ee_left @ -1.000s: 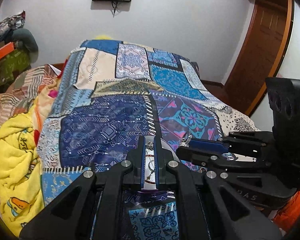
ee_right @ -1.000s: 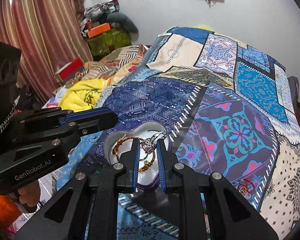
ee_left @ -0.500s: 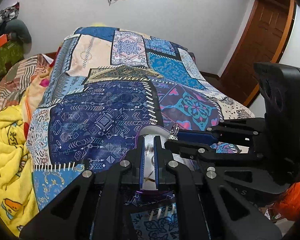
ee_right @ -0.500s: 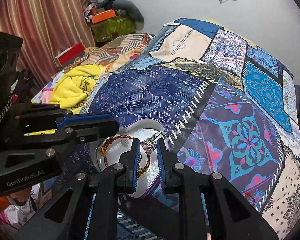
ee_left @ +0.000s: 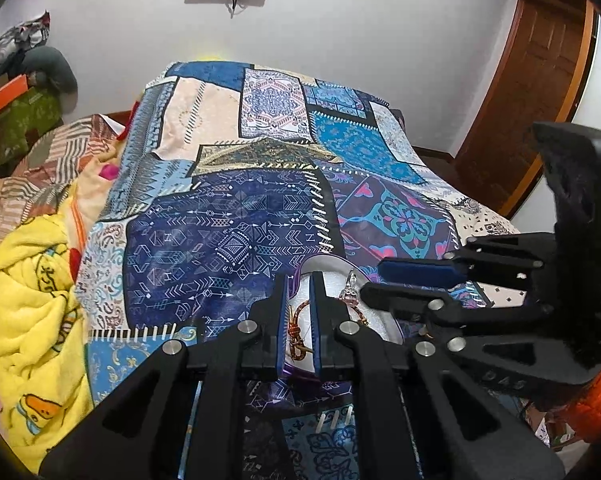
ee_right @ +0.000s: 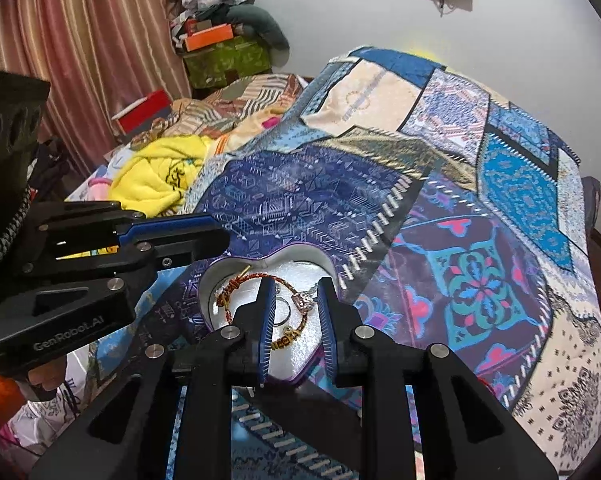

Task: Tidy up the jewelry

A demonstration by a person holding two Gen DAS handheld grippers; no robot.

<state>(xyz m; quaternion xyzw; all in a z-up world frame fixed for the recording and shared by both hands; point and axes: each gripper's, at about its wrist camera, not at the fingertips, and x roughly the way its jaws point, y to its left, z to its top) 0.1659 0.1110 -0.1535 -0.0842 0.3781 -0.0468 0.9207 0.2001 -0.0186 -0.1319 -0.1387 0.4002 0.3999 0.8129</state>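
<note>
Left gripper (ee_left: 299,312): black frame, blue-padded fingers (ee_left: 281,320); jaws stood parallel with a narrow gap between them, nothing clamped. Pointed forward and slightly down. Seen side-on in the right wrist view (ee_right: 204,240), low at the left, fingers reaching toward centre.

Right gripper (ee_right: 294,320): same build; jaws stood parted wider, pads (ee_right: 267,320) clear of each other, nothing gripped. Seen side-on in the left wrist view (ee_left: 374,280), entering from the right, tips just beside the left gripper's.
</note>
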